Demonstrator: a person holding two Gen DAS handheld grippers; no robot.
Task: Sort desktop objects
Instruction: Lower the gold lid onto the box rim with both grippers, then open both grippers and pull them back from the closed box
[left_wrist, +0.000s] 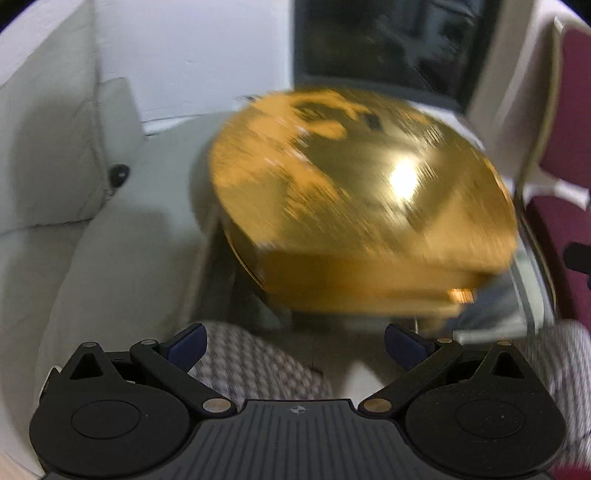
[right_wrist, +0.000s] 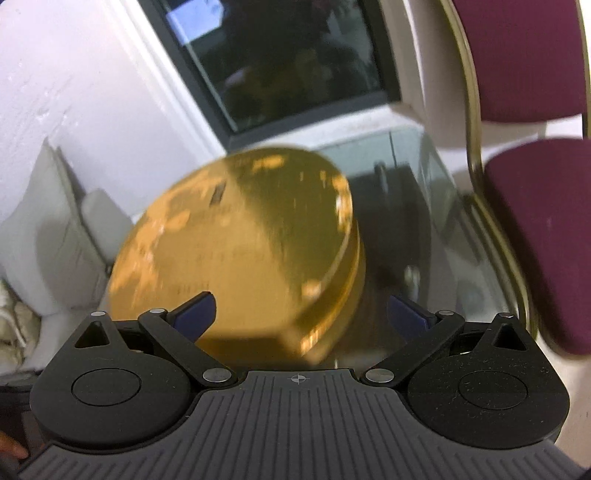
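- A round gold tin (left_wrist: 362, 206), motion-blurred, filled the centre of the left wrist view, resting on a glass table (left_wrist: 528, 295).
- The left gripper (left_wrist: 295, 345) sat at the lower edge, jaws spread and empty, short of the tin.
- The right gripper (right_wrist: 301, 315) likewise had jaws spread wide, with the tin (right_wrist: 240, 243) just ahead at centre-left.
- A maroon chair (right_wrist: 535, 221) stood at right.

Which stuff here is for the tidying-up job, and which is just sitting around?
For the job:
gold round tin on the glass table
left tongs, open
right tongs, open

Just sitting around:
maroon chair
white sofa cushion
dark window
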